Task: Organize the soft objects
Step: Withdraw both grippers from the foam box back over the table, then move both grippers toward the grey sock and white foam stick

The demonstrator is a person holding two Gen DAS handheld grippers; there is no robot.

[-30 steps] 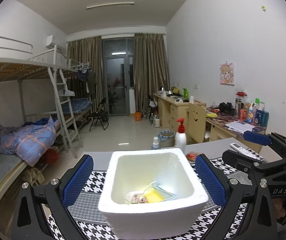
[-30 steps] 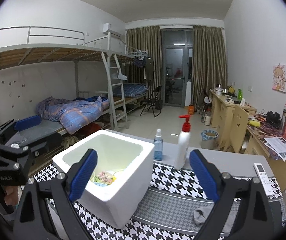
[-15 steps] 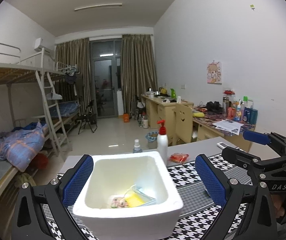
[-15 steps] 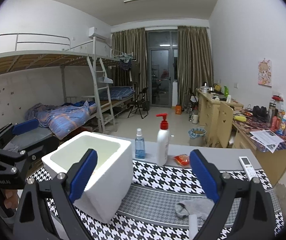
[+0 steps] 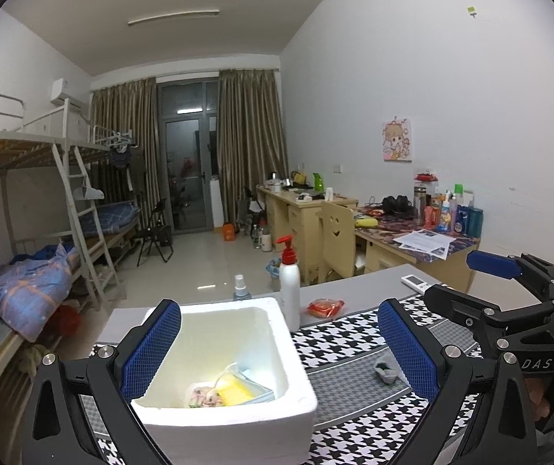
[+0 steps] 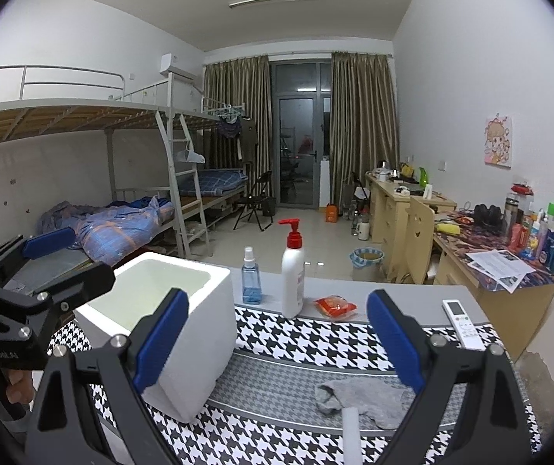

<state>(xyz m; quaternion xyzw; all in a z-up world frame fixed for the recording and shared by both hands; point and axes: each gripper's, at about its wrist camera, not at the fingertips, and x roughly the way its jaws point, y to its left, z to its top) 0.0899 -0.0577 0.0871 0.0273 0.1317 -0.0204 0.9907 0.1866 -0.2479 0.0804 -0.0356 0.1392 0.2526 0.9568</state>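
A white foam box (image 5: 234, 352) stands on the houndstooth mat (image 5: 339, 345); it also shows in the right wrist view (image 6: 168, 321). Inside it lie soft items, a yellow piece and a face mask (image 5: 234, 389). A grey sock (image 6: 366, 401) lies on the mat at the right, also seen in the left wrist view (image 5: 385, 368). My left gripper (image 5: 277, 352) is open and empty, its fingers on either side of the box. My right gripper (image 6: 277, 341) is open and empty, above the mat, the sock just beyond its right finger.
A white pump bottle (image 6: 292, 271), a blue spray bottle (image 6: 251, 283), a red snack packet (image 6: 335, 306) and a white remote (image 6: 463, 323) sit along the table's back edge. A white tube (image 6: 354, 434) lies near the sock. Beds and desks stand behind.
Both views have swung right and pulled back. The box has shifted left in both views, and the sock has come fully into the right wrist view.
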